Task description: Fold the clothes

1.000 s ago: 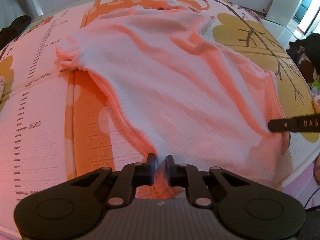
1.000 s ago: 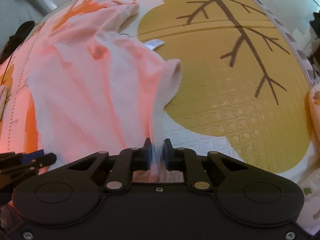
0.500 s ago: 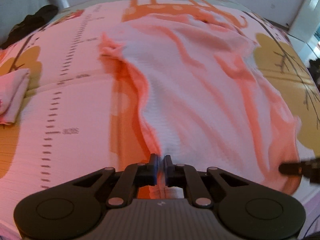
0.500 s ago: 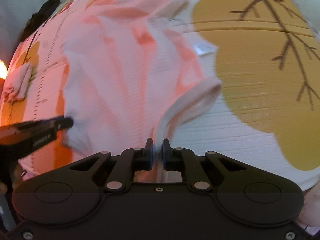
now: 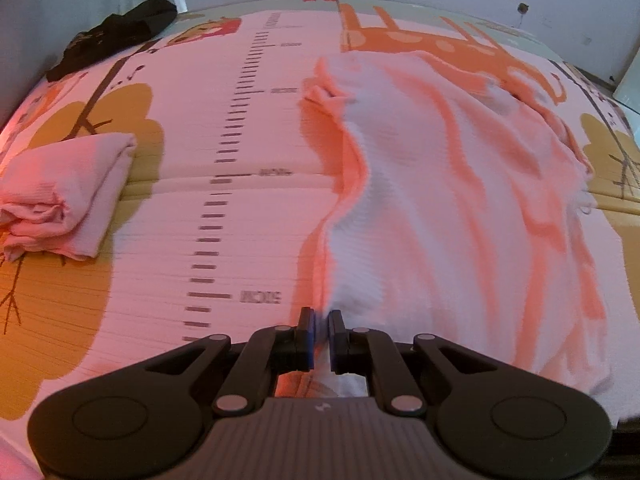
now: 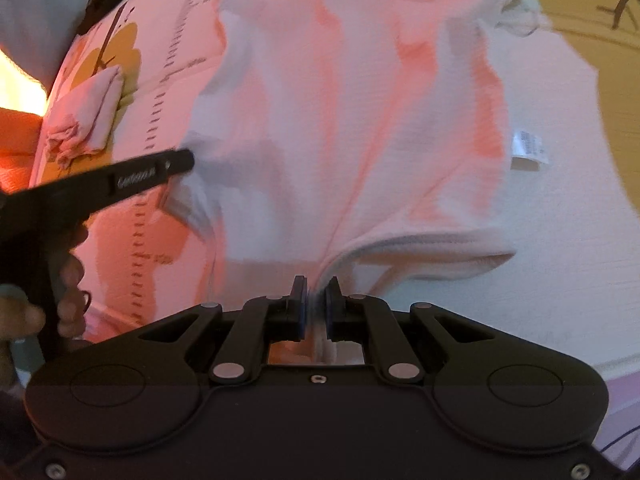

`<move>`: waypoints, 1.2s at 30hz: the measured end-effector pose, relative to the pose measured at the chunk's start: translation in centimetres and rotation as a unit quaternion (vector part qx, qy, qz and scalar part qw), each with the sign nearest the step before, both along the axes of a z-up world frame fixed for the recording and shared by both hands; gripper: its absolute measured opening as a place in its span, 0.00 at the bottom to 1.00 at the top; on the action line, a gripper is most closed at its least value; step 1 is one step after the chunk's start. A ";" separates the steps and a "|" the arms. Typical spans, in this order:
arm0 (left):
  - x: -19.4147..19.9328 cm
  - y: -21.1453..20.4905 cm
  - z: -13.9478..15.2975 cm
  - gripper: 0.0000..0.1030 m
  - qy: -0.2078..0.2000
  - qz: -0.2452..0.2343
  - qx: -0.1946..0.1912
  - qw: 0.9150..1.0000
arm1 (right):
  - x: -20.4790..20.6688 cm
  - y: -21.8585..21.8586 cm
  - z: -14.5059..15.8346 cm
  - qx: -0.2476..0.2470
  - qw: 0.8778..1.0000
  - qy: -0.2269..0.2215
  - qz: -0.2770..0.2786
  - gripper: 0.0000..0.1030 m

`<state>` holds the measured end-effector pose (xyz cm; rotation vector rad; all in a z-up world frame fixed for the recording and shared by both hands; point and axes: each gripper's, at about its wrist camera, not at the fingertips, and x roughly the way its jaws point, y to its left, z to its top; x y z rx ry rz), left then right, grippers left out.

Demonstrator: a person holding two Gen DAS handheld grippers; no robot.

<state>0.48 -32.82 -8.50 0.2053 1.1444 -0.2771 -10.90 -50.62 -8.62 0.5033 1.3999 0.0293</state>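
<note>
So far one garment looks done: a folded cloth (image 5: 64,196) lies at the left edge of the left wrist view, on the mat (image 5: 168,264). A dark heap (image 5: 112,38) sits at the upper left, apparently still unfolded. The shirt (image 5: 460,216) in hand fills the right half of that view, rumpled and spread, with no fold in it yet. Both grippers hold its near edge: the left gripper (image 5: 321,334) has its jaws narrow on fabric, and the right gripper (image 6: 316,312) pinches the hem by a sleeve. Judging by this, flattening comes first, then every fold remains.
</note>
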 end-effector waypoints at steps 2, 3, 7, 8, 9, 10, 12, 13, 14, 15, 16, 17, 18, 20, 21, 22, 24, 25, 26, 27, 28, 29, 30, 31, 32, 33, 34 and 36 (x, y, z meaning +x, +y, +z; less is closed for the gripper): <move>0.1 0.6 0.0 0.08 0.001 0.001 -0.001 1.000 | -0.4 1.1 -0.3 0.000 1.000 0.005 0.007 0.07; 0.1 0.8 0.1 0.08 0.002 0.001 -0.002 1.000 | -0.6 1.6 -0.5 0.002 1.000 0.008 0.011 0.07; 0.2 1.7 0.2 0.11 0.002 -0.001 -0.005 1.000 | -1.6 2.3 -0.7 0.001 1.000 0.014 0.022 0.07; 0.3 1.8 0.3 0.13 0.001 -0.003 -0.006 1.000 | -1.8 2.4 -0.7 0.001 1.000 0.015 0.022 0.10; 0.3 1.8 0.5 0.13 -0.002 -0.004 -0.006 1.000 | -1.9 2.3 -0.5 0.002 1.000 0.014 0.018 0.12; 0.3 1.9 0.6 0.13 -0.004 -0.005 -0.007 1.000 | -2.1 2.1 -0.3 0.003 1.000 0.014 0.014 0.17; 0.4 2.0 0.9 0.19 -0.009 -0.007 -0.008 1.000 | -2.1 1.5 0.4 0.011 1.000 0.006 -0.005 0.36; 0.5 2.1 1.1 0.22 -0.012 -0.007 -0.008 1.000 | -2.1 1.0 0.8 0.015 1.000 -0.002 -0.016 0.36; 0.6 2.1 1.4 0.28 -0.016 -0.008 -0.009 1.000 | -2.2 0.6 1.3 0.014 1.000 -0.013 -0.021 0.36; 0.7 2.1 1.7 0.33 -0.021 -0.009 -0.009 1.000 | -2.3 0.1 2.0 0.010 0.999 -0.022 -0.025 0.36; 0.8 2.0 2.0 0.36 -0.026 -0.010 -0.009 1.000 | -2.5 -0.5 2.7 0.006 0.999 -0.030 -0.030 0.36; 1.0 2.0 2.3 0.39 -0.031 -0.011 -0.009 0.999 | -2.5 -1.1 3.3 0.003 0.999 -0.036 -0.036 0.36; 1.1 1.9 2.6 0.42 -0.037 -0.013 -0.007 0.999 | -2.4 -1.7 3.8 0.000 0.998 -0.042 -0.041 0.36; 1.5 1.5 3.3 0.48 -0.049 -0.023 -0.005 0.999 | -2.2 -3.0 5.0 -0.008 0.997 -0.055 -0.050 0.36; 1.7 1.2 3.7 0.52 -0.054 -0.029 -0.005 0.998 | -2.1 -3.6 5.6 -0.012 0.996 -0.062 -0.055 0.36; 1.9 0.9 4.0 0.53 -0.059 -0.034 -0.006 0.998 | -1.8 -4.2 6.2 -0.017 0.996 -0.069 -0.059 0.36; 2.5 0.2 4.8 0.57 -0.069 -0.045 -0.007 0.997 | -1.0 -5.4 7.1 -0.027 0.994 -0.083 -0.069 0.36; 2.8 -0.1 5.1 0.57 -0.073 -0.050 -0.009 0.996 | -0.4 -6.1 7.5 -0.033 0.993 -0.089 -0.075 0.36; 3.1 -0.5 5.4 0.58 -0.077 -0.055 -0.010 0.995 | 0.1 -6.8 7.9 -0.038 0.991 -0.095 -0.080 0.36; 3.5 -0.8 5.6 0.59 -0.081 -0.059 -0.011 0.995 | 0.7 -7.4 8.3 -0.044 0.990 -0.101 -0.085 0.36; 3.8 -1.2 5.8 0.60 -0.085 -0.063 -0.012 0.994 | 1.2 -8.1 8.5 -0.050 0.989 -0.106 -0.089 0.36; 4.2 -1.6 6.0 0.62 -0.089 -0.067 -0.012 0.994 | 1.9 -8.8 8.7 -0.057 0.988 -0.111 -0.095 0.36; 4.7 -2.0 6.2 0.62 -0.093 -0.070 -0.011 0.993 | 2.6 -9.5 8.9 -0.065 0.986 -0.116 -0.100 0.36; 5.2 -2.5 6.3 0.62 -0.097 -0.074 -0.010 0.992 | 3.3 -10.1 9.1 -0.072 0.984 -0.120 -0.105 0.37; 5.7 -2.9 6.3 0.63 -0.101 -0.079 -0.009 0.992 | 4.0 -10.8 9.2 -0.080 0.983 -0.125 -0.111 0.39; 6.3 -3.3 6.4 0.63 -0.103 -0.083 -0.008 0.991 | 4.8 -11.3 9.2 -0.088 0.981 -0.130 -0.115 0.41; 6.8 -3.7 6.3 0.63 -0.104 -0.087 -0.008 0.991 | 5.7 -11.4 8.8 -0.095 0.979 -0.133 -0.118 0.41; 8.1 -4.5 6.2 0.63 -0.107 -0.095 -0.007 0.990 | 7.3 -12.4 8.4 -0.107 0.977 -0.139 -0.122 0.41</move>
